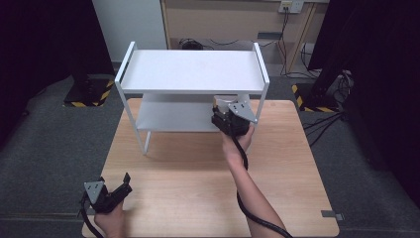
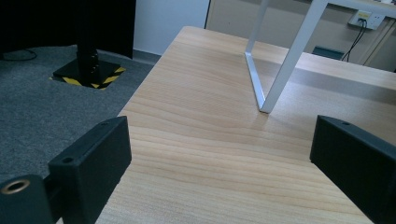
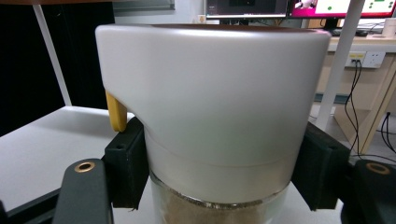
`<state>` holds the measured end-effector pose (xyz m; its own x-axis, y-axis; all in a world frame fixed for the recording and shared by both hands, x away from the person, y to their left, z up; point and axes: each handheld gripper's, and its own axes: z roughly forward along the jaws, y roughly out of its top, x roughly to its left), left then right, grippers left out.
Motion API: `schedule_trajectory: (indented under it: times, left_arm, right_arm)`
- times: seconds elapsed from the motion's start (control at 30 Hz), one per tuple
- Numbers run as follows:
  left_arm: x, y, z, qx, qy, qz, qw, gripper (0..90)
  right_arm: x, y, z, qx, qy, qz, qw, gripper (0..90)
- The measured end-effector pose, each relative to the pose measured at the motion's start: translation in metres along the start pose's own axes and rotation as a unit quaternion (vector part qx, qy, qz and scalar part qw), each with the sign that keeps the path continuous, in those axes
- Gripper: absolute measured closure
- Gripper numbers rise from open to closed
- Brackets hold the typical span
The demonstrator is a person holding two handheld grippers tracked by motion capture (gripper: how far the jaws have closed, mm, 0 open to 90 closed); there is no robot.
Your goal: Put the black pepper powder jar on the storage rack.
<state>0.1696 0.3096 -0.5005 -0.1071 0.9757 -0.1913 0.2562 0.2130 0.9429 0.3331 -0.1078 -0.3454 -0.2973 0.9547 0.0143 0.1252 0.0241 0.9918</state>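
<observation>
A jar (image 3: 212,102) with a wide white lid, a yellow tab (image 3: 116,112) and a glass body holding brownish contents sits between the jaws of my right gripper (image 3: 219,172), which is shut on it. In the high view the right gripper (image 1: 227,111) holds the jar (image 1: 224,100) at the right end of the lower tier (image 1: 168,116) of a white two-tier shelf (image 1: 193,69). Whether the jar rests on that tier is hidden. My left gripper (image 1: 115,181) hovers near the table's front left corner, open, with nothing between its jaws (image 2: 219,154).
The shelf stands on the far half of a wooden table (image 1: 198,188); one white leg (image 2: 289,56) meets the tabletop ahead of the left gripper. Its top tier is bare. Grey carpet, a black stand base with yellow stripes (image 1: 89,94) and cables (image 1: 327,99) surround the table.
</observation>
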Motion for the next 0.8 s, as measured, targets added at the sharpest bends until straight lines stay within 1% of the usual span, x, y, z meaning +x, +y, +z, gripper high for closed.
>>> schedule_trajectory:
  times: [0.07,0.13,0.23,0.3,0.37,0.47,0.67,0.8]
  left_arm:
    - [0.0,0.0,0.0,0.0,0.0,0.003,1.0,5.0]
    - [-0.001,0.0,0.0,-0.001,0.001,0.003,1.0,5.0]
    - [0.0,-0.001,-0.001,-0.003,0.002,0.001,1.0,5.0]
    - [0.0,-0.001,-0.001,-0.004,0.001,0.001,1.0,5.0]
    - [0.0,-0.001,-0.001,-0.005,0.002,0.001,1.0,5.1]
    - [0.0,-0.002,-0.001,-0.007,0.003,-0.002,1.0,5.1]
    - [0.0,-0.002,-0.001,-0.008,0.003,-0.004,1.0,5.1]
    - [0.0,-0.003,-0.001,-0.009,0.003,-0.004,0.9999,5.1]
  right_arm:
    - [0.001,0.0,0.003,-0.001,-0.005,-0.006,1.0,30.6]
    - [0.001,0.0,0.007,0.001,-0.006,-0.003,1.0,30.6]
    - [0.002,-0.001,0.012,0.002,-0.011,-0.007,0.9999,30.6]
    - [0.003,-0.001,0.015,0.001,-0.012,-0.005,0.9999,30.6]
    - [0.005,-0.001,0.017,0.002,-0.013,-0.013,0.9998,30.6]
    - [0.004,0.0,0.019,0.002,-0.011,-0.005,0.9999,30.6]
    - [0.004,0.001,0.025,0.002,-0.015,-0.001,0.9999,30.6]
    - [0.004,0.001,0.026,0.003,-0.015,-0.004,0.9999,30.5]
